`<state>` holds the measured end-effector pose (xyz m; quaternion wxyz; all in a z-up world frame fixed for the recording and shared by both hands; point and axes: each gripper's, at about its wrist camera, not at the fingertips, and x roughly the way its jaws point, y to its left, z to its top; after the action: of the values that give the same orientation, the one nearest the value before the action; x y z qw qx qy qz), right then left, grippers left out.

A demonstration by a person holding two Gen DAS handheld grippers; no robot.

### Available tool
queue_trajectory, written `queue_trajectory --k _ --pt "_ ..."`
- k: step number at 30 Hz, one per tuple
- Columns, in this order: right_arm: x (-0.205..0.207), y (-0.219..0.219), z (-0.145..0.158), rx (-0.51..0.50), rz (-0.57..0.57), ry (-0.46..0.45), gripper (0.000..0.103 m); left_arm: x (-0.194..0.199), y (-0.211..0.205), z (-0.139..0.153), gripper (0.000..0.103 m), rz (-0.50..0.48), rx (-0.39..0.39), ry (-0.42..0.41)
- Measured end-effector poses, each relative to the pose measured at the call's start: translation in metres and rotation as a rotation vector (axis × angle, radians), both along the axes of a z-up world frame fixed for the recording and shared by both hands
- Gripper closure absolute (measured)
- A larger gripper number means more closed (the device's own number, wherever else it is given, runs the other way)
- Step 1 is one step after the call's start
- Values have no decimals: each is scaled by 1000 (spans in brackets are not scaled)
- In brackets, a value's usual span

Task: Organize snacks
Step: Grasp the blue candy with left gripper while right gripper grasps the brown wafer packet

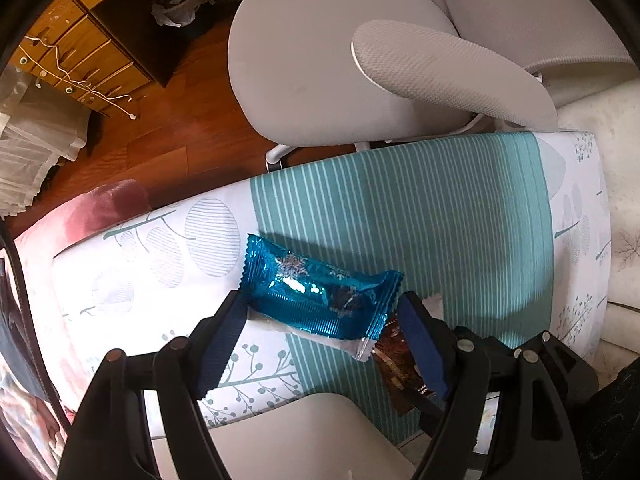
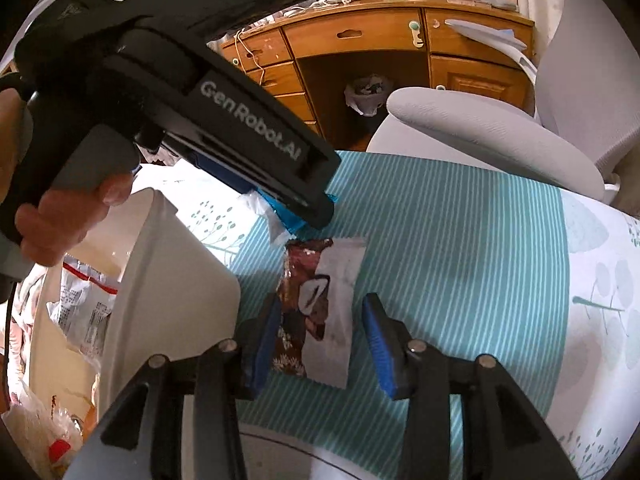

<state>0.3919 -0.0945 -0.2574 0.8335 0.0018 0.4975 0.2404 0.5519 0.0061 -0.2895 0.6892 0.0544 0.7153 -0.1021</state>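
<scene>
We have the left tool (image 1: 324,332) spread wide w/ the blue snack pack (image 1: 320,288) lying between and just ahead of its pads, not gripped yet as far as we can tell; a clear wrapper (image 1: 320,336) sits under the pack's near edge. The right tool (image 2: 320,344) is also wide, straddling the brown snack packet (image 2: 298,300) and the white flat packet (image 2: 340,320) that overlaps it on its right side, both flat on the striped cloth (image 2: 460,240) covering the desk. The white bin (image 2: 172,272) stands just left of the right tool, w/ bagged snacks (image 2: 84,308) already inside. We judge the step in hand as the approach/pre-grasp on loose packs, approx. mid-task since some snacks are binned and at least three remain out. Next move, in our view: close each tool on one pack only, esp. the right one, since two overlapping flat items sit between its pads; thin foil may slip, so pinch across the body, then lift and carry left to the bin.
</scene>
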Motion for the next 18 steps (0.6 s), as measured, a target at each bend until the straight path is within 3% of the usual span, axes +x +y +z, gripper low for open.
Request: queue_trajectory --k 8,18 --pt "13 8 0 -31 1 5 60 1 -2 -3 32 -16 -7 -27" --pt "14 25 0 -156 17 11 62 -4 -14 -1 44 -63 64 -83"
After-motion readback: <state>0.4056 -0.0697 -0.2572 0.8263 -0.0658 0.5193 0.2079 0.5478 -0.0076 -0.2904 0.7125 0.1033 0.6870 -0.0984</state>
